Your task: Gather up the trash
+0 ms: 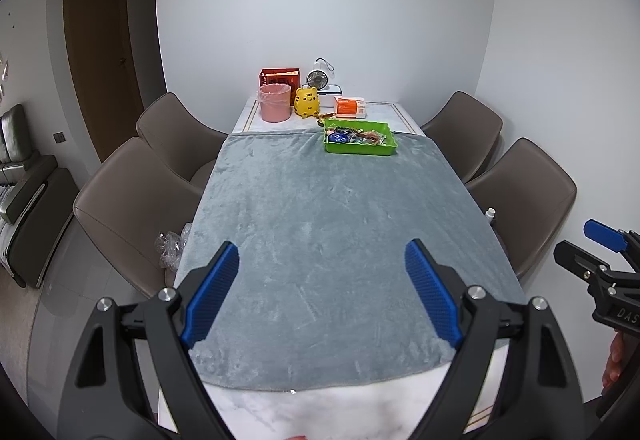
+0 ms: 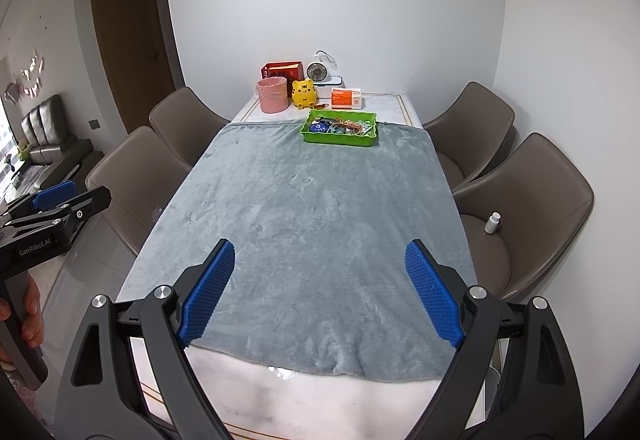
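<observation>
A pink bin [image 1: 274, 103] [image 2: 272, 94] with a bag liner stands at the far left of the table. A green tray [image 1: 361, 149] [image 2: 340, 139] full of small mixed items sits on the far edge of the grey cloth [image 1: 336, 240] [image 2: 304, 232]. My left gripper [image 1: 322, 260] hangs open over the near end of the cloth, nothing between its blue pads. My right gripper [image 2: 320, 260] is open too, also empty, over the near end. Crumpled clear plastic [image 1: 170, 246] lies on the near left chair. A small white bottle [image 2: 492, 223] [image 1: 490, 215] stands on the near right chair.
A red box [image 1: 280, 75], a white desk fan [image 1: 319, 79], a yellow tiger toy [image 1: 307, 102] and an orange-white box [image 1: 350, 107] line the far end. Brown chairs [image 1: 132, 207] [image 2: 532, 207] flank both sides. A brown door [image 1: 100, 39] is at the left.
</observation>
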Action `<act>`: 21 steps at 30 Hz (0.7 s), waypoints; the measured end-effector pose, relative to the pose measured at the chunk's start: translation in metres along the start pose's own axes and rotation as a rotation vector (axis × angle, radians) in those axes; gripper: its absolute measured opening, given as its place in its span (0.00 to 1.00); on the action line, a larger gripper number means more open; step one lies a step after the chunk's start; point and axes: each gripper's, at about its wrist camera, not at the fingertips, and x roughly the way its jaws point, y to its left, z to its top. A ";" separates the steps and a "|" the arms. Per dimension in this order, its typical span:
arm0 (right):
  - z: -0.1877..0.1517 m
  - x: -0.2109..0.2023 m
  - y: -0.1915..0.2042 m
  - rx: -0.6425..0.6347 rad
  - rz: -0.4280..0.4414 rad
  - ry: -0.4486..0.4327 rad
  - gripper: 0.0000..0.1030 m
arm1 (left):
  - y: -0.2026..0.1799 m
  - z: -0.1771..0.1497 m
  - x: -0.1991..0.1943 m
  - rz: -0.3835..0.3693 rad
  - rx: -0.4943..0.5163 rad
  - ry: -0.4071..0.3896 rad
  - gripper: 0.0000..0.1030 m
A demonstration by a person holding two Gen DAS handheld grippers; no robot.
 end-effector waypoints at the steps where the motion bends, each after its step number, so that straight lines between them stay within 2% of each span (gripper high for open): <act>1: -0.001 -0.001 0.001 0.000 0.000 -0.001 0.82 | 0.000 0.000 0.000 0.000 0.000 0.000 0.82; 21: -0.002 -0.001 0.002 0.000 0.001 -0.002 0.82 | -0.003 0.004 0.000 -0.003 -0.003 -0.002 0.82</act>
